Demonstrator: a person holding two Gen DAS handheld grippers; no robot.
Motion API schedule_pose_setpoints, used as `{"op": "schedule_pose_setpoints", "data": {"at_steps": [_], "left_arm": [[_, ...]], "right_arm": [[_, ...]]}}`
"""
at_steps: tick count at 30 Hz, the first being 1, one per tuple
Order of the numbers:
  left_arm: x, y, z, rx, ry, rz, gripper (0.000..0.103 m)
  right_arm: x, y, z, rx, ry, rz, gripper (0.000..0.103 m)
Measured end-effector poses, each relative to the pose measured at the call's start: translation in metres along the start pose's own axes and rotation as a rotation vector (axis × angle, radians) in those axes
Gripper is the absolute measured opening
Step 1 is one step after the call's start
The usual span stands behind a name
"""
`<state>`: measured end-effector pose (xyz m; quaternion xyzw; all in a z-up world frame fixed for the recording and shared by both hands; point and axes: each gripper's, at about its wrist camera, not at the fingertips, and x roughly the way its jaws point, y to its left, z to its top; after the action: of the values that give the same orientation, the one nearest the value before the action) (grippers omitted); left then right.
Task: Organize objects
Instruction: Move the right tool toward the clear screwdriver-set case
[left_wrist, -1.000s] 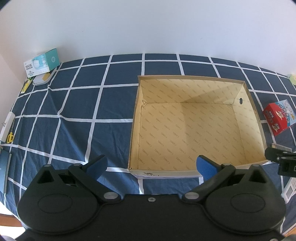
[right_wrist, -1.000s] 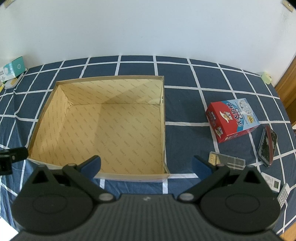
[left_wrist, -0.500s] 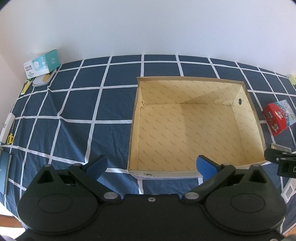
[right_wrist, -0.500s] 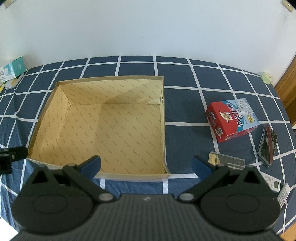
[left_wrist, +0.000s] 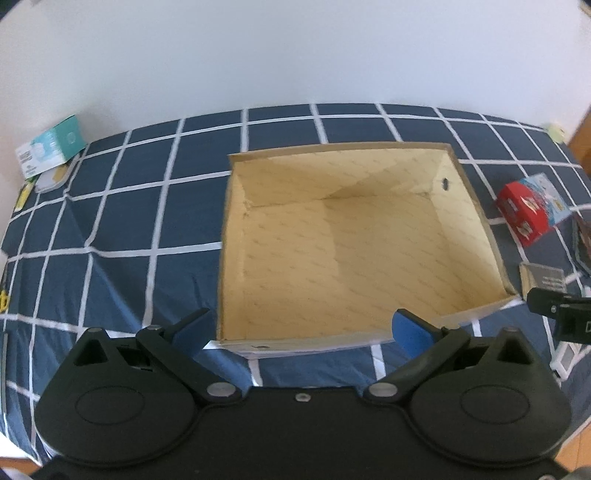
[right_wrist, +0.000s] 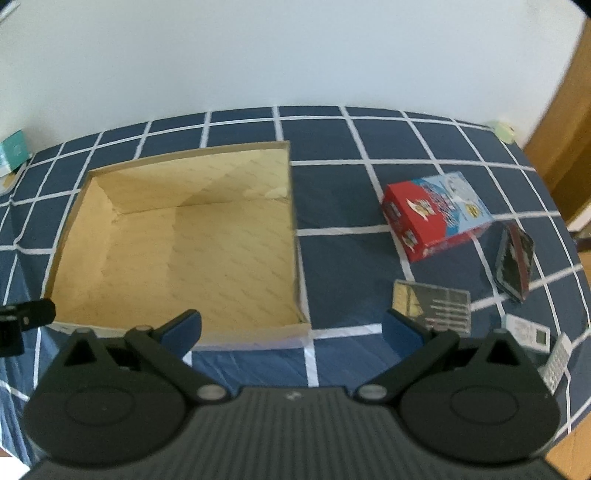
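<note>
We are swinging both views rightward since a second ago, bringing more of the scattered items into sight and suggesting the first pick lies on that side. Left to right: our left gripper (left_wrist: 301, 326) is hanging wide open and empty, as is our right gripper (right_wrist: 291, 328); the cardboard box (right_wrist: 293, 221) is sitting empty on the checked cloth (right_wrist: 343, 362); the red carton (right_wrist: 436, 214) is lying beside it, with small packets nearby.
</note>
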<state>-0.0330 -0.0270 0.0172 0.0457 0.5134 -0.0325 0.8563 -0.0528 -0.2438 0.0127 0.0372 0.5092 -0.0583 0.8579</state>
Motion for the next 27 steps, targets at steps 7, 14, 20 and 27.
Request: {"op": "schedule_pose_setpoints", "data": {"at_steps": [7, 14, 20, 27], "left_arm": [[0.006, -0.022, -0.001, 0.069, -0.001, -0.057, 0.103], [0.008, -0.057, 0.001, 0.141, -0.005, -0.111, 0.103], [0.011, -0.094, 0.004, 0.19, -0.004, -0.155, 0.103], [0.015, -0.145, 0.013, 0.214, 0.004, -0.165, 0.103]], "right_arm": [[-0.005, -0.025, -0.023, 0.084, -0.001, -0.069, 0.103], [-0.016, -0.053, -0.037, 0.139, -0.008, -0.106, 0.103], [-0.017, -0.085, -0.046, 0.195, 0.008, -0.107, 0.103], [-0.015, -0.143, -0.041, 0.267, -0.007, -0.098, 0.103]]}}
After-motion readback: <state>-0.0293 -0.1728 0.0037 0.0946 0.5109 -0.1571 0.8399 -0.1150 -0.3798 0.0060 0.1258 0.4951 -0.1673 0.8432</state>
